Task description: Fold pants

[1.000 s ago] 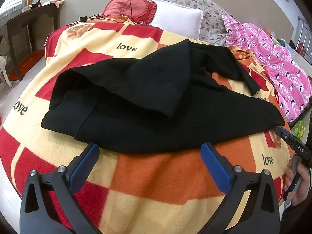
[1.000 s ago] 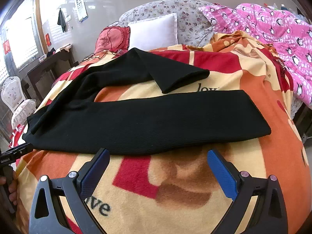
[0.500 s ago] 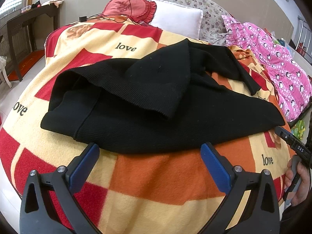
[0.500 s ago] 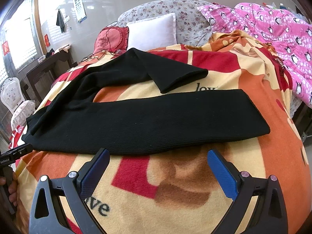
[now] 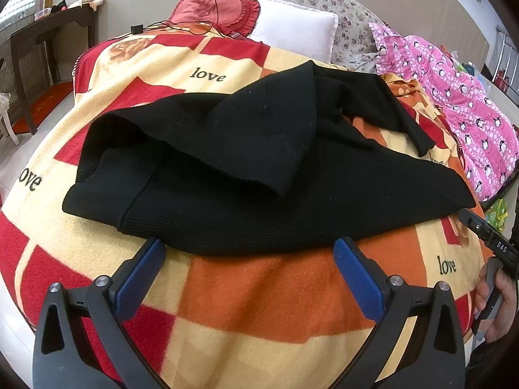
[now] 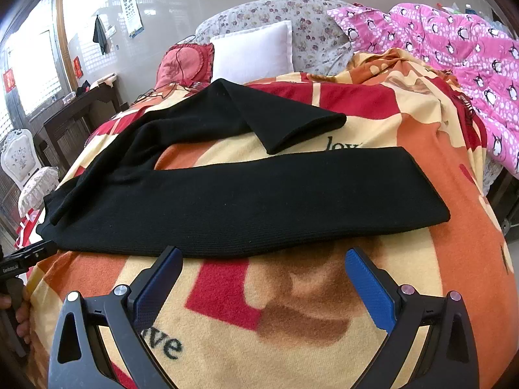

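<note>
Black knit pants (image 5: 246, 175) lie across a red, orange and cream "love" blanket (image 5: 259, 295) on a bed. Waistband end sits at the left, rumpled. The near leg (image 6: 259, 201) runs flat and straight to the right. The far leg (image 6: 259, 113) angles away and doubles back on itself, its cuff resting apart from the near leg with blanket showing between.

Left gripper (image 5: 249, 269): jaws spread wide, nothing between the blue pads, poised just short of the near edge of the waistband area. Right gripper (image 6: 262, 275): likewise wide open and empty, just short of the near edge of the near leg, about mid-length.

Beyond the pants: white pillow (image 6: 256, 52), red frilled cushion (image 5: 217, 9), pink penguin-print quilt (image 6: 454, 48) to the right.

Judgement: task appears to be at the start. Pants are laid out but not aligned; no clean fold is visible. Step in hand looks like the approach to a first grasp.

Next move likely calls for straightening the far leg and laying it onto the near leg, or lifting the near leg over it. Either way, each gripper needs to close on an edge of fabric without pinching the blanket below. The knit looks soft and may sag or drag.
</note>
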### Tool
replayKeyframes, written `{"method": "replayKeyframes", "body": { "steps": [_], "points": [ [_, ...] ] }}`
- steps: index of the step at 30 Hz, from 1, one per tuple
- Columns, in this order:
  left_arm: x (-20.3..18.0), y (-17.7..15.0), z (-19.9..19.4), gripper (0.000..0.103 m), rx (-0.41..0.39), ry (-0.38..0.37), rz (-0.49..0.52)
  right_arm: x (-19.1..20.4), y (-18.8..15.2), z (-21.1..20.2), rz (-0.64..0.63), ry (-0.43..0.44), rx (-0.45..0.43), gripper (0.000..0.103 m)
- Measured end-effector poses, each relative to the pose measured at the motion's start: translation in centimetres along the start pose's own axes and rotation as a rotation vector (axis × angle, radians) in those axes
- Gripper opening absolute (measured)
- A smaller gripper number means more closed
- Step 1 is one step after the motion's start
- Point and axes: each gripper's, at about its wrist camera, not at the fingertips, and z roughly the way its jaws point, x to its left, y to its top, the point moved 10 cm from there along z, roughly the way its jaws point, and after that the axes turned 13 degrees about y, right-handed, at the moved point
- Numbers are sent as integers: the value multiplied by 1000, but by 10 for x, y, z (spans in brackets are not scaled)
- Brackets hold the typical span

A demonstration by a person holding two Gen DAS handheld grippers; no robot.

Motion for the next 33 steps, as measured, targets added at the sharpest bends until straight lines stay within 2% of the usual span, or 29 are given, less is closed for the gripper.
{"method": "replayKeyframes", "body": {
  "steps": [33],
  "points": [
    [1, 0, -2, 103, -3, -4, -7, -2, 3, -2, 10, -23, -13, 100]
  ]
}}
